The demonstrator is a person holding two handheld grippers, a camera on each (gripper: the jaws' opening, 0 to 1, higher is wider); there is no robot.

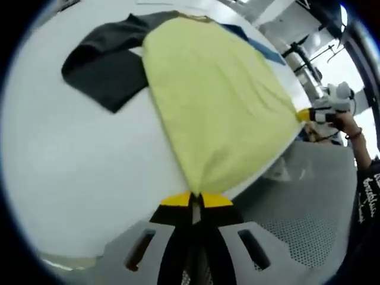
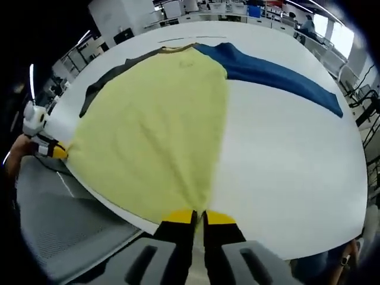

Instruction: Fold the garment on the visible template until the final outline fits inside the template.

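Lying spread on the white bench (image 1: 71, 178), our garment (image 1: 214, 101) shows a pale yellow body with a dark grey sleeve (image 1: 104, 62) on one side and a blue sleeve (image 2: 279, 74) on the other. We can read no brand or label on the cloth. White lettering on a dark sleeve (image 1: 368, 196) of a person at the right edge of the left gripper view is too blurred to read.

Our left tool (image 1: 196, 200) is pressed together on one hem corner at the bench's near edge, its yellow-tipped jaws pinching the yellow cloth. Our right tool (image 2: 199, 217) likewise pinches the other hem corner.

From the left gripper view we see the grey sleeve laid out in full, and the right tool at the far right. From the right gripper view the blue sleeve stretches long across the bench, the left tool sits far left, and people (image 2: 306, 24) work at distant desks.
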